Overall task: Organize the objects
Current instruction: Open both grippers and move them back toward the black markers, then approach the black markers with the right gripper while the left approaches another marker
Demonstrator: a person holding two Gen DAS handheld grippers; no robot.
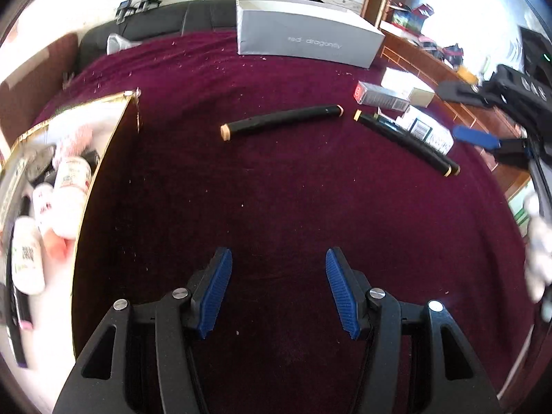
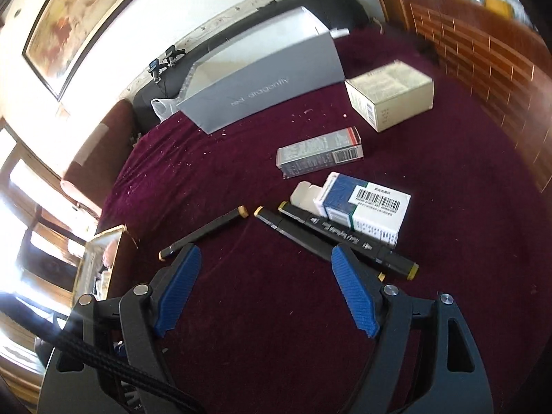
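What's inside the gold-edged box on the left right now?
In the gold-edged box, the left wrist view shows several white bottles with printed labels, plus something dark along the near edge. Its wall and blur hide whatever lies beneath and behind them.

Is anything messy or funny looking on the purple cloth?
Yes. Little pale crumbs are scattered over the dark purple velvet cloth near the long grey cardboard box. The small blue-and-white carton has its end flap hanging open.

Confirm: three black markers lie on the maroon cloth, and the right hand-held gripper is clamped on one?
Not clamped. In the right wrist view the right hand-held gripper is open and empty above the cloth; the three markers all lie loose.
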